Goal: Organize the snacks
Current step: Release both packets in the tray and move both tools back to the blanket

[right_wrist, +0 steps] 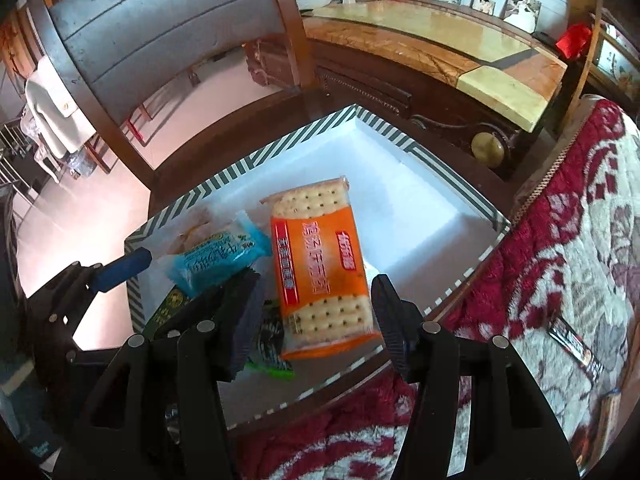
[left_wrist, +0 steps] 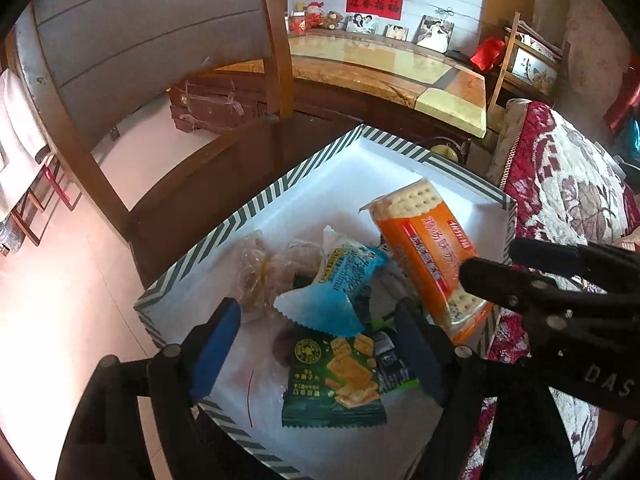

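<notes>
A white box with a striped rim (left_wrist: 256, 204) (right_wrist: 240, 168) holds several snacks. An orange cracker pack (left_wrist: 428, 252) (right_wrist: 320, 264) leans near its right side. A blue packet (left_wrist: 332, 284) (right_wrist: 216, 256) lies on a green cracker packet (left_wrist: 336, 380), beside clear-wrapped sweets (left_wrist: 256, 272). My left gripper (left_wrist: 320, 344) hangs open over the blue and green packets, its blue pads touching neither. My right gripper (right_wrist: 318, 320) straddles the orange pack's near end; a gap shows at the left pad, so it is open. Its black fingers (left_wrist: 500, 280) cross the pack in the left wrist view.
The box sits on a dark wooden chair seat (left_wrist: 224, 168) with a grey backrest (right_wrist: 160, 20). A red and white floral blanket (right_wrist: 560, 260) lies to the right with a dark snack bar (right_wrist: 576, 348) on it. A marble-topped table (right_wrist: 460, 40) stands behind.
</notes>
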`<state>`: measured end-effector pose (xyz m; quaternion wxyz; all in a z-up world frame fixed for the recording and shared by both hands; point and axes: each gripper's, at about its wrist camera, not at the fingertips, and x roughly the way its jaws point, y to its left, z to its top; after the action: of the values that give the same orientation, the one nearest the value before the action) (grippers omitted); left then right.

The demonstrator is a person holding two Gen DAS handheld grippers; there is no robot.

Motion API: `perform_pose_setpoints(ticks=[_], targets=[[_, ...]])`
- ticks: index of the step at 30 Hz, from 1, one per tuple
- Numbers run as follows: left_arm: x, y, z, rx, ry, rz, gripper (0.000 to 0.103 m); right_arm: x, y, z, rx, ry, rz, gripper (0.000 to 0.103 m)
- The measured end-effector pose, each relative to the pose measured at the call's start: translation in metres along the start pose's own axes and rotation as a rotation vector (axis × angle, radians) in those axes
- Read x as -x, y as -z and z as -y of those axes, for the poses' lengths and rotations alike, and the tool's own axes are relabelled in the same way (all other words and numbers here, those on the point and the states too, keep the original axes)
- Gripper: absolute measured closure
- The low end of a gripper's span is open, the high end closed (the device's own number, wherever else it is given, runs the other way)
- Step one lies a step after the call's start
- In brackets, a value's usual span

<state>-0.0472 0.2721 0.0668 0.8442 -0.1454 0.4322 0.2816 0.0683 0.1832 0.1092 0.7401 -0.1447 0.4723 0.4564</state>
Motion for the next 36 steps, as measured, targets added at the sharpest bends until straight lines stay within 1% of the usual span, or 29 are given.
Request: perform_pose_setpoints(ticks=[6, 10, 13, 17, 20, 28, 36], targets=[[0.011, 0.006, 0.012, -0.021, 0.015, 0.010, 0.021, 0.021, 0.020, 0.015, -0.048, 0.012, 0.034, 0.048], [0.018, 0.011, 0.029, -0.057, 0.030, 0.015, 0.019, 0.034, 0.037, 0.026, -0.092, 0.021, 0.056, 0.048], [0.021, 0.014, 0.042, -0.084, 0.037, 0.018, 0.019, 0.047, 0.051, 0.035, -0.126, 0.032, 0.090, 0.048], [0.025, 0.019, 0.056, -0.108, 0.053, 0.016, 0.019, 0.058, 0.066, 0.047, -0.157, 0.060, 0.099, 0.048], [0.027, 0.025, 0.066, -0.129, 0.063, 0.013, 0.019, 0.066, 0.078, 0.059, -0.195, 0.064, 0.105, 0.048], [0.034, 0.039, 0.096, -0.198, 0.085, 0.007, 0.019, 0.077, 0.112, 0.084, -0.257, 0.095, 0.093, 0.048], [0.038, 0.048, 0.127, -0.244, 0.112, 0.009, 0.019, 0.093, 0.143, 0.109, -0.310, 0.134, 0.092, 0.048]])
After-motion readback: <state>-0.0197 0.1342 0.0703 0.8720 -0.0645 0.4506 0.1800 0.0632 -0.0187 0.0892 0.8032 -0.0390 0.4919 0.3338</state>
